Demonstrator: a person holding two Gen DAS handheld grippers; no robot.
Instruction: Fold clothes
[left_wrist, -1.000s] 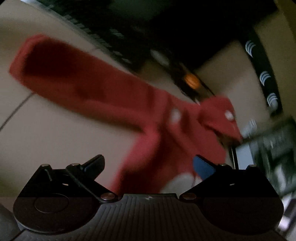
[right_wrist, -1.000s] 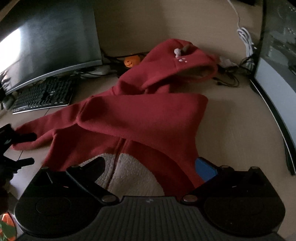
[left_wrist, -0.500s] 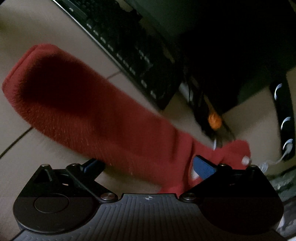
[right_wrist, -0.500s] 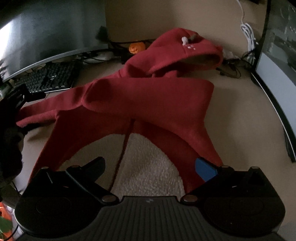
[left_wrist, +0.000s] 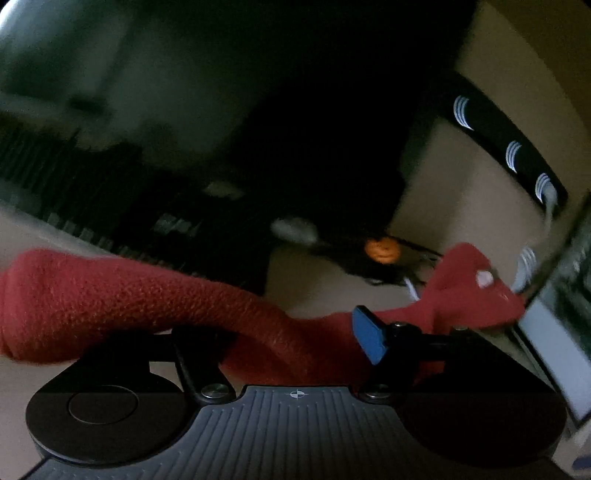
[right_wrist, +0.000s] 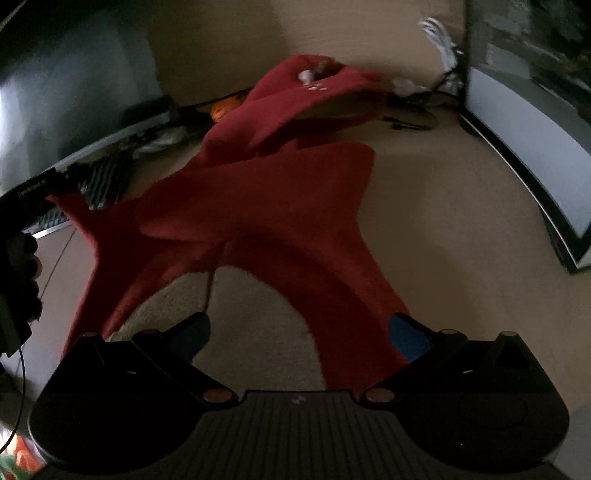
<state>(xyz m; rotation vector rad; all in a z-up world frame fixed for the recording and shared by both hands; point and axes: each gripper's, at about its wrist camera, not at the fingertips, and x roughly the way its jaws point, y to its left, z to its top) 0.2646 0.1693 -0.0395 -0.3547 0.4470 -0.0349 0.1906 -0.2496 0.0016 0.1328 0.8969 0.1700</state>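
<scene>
Since the earlier frames your left gripper (left_wrist: 291, 339) has run in onto the sleeve (left_wrist: 122, 299), and its jaws have just been closing with the red fleece between them. In the left wrist view the sleeve now bunches across the gap, from the dark left finger to the blue pad (left_wrist: 369, 339). It looks pinched, about half shut on thick cloth, though blur keeps me from calling the grip firm. The right wrist view shows the sleeve pulled out taut toward the left edge of the tabletop (right_wrist: 443, 229), its end at your left gripper near the keyboard (right_wrist: 103, 184).

Your right gripper (right_wrist: 299, 334) has dropped closer over the hoodie's (right_wrist: 266, 199) lower front. Jaws stand wide, nothing held. The cream lining (right_wrist: 251, 314) and the zip line lie just ahead of the fingers, and the right hem runs past the blue pad.

Hoodie lies face up mid-tabletop between the two monitors (right_wrist: 535, 147), hood (right_wrist: 306, 96) toward the far edge by the cables, and the other sleeve already crossed over the chest.

What it means: one sleeve looks done, and this grab starts the second. Judging from the layout, you carry the left sleeve across the chest onto the first. Risk: thick fleece may slip from a half-closed pinch, or the pull may drag the body off square. Your right gripper is placed to pin the hem, not yet touching.
</scene>
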